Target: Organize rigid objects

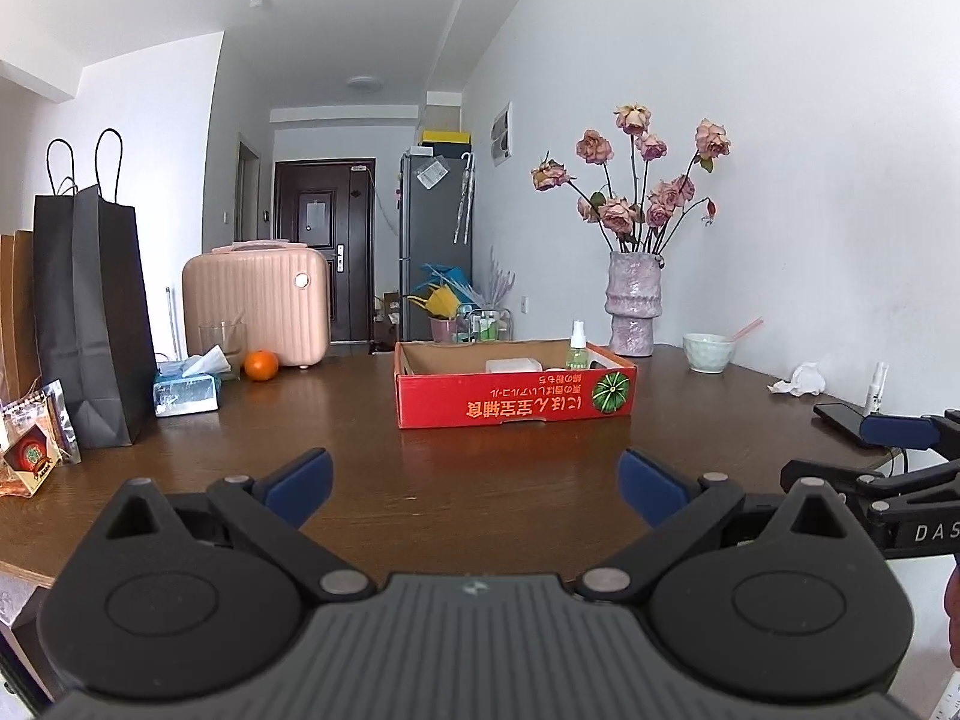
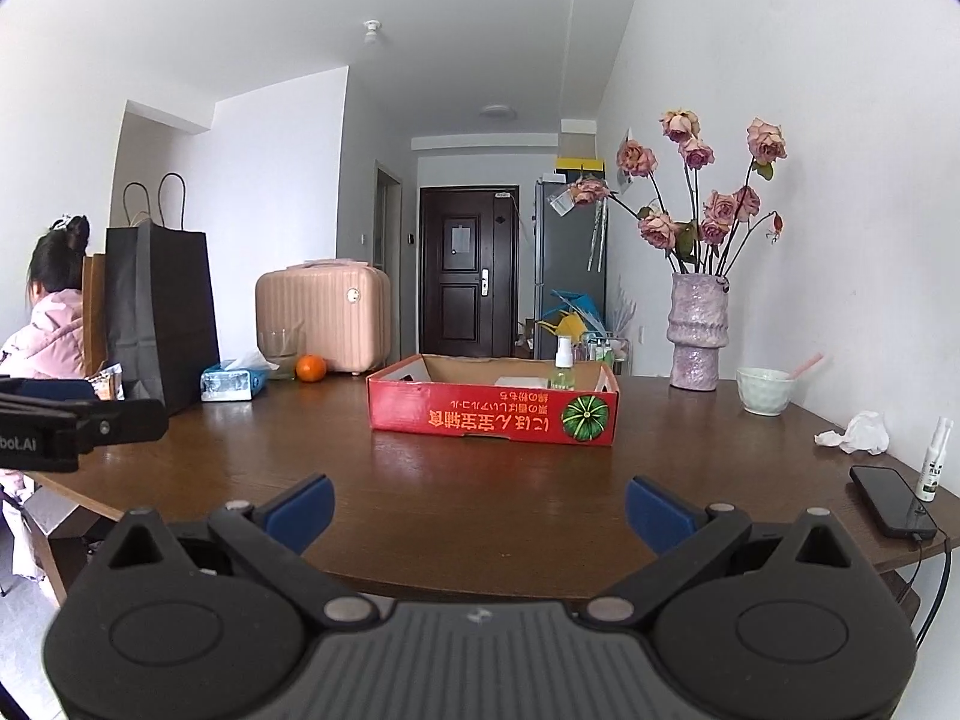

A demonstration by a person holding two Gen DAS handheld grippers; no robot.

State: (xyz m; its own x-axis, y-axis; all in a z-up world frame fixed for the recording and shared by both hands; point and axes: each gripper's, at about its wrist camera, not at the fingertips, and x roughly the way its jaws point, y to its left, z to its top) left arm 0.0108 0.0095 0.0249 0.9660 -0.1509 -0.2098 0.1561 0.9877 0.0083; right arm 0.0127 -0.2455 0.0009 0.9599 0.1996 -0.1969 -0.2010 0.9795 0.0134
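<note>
Both the left gripper (image 1: 474,483) and right gripper (image 2: 480,507) are held wide apart over the table (image 1: 360,414), nothing gripped, red box (image 1: 516,405) sat ahead.

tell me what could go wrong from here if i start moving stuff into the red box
1. The phone lies at the table's right edge with a cable plugged in; dragging it or snagging the cable could pull it off.
2. The small white spray bottle stands upright beside the phone, tall and narrow, so a brush from the open right gripper may topple it.
3. The green spray bottle already stands inside the red box; a careless drop could knock it over.
</note>
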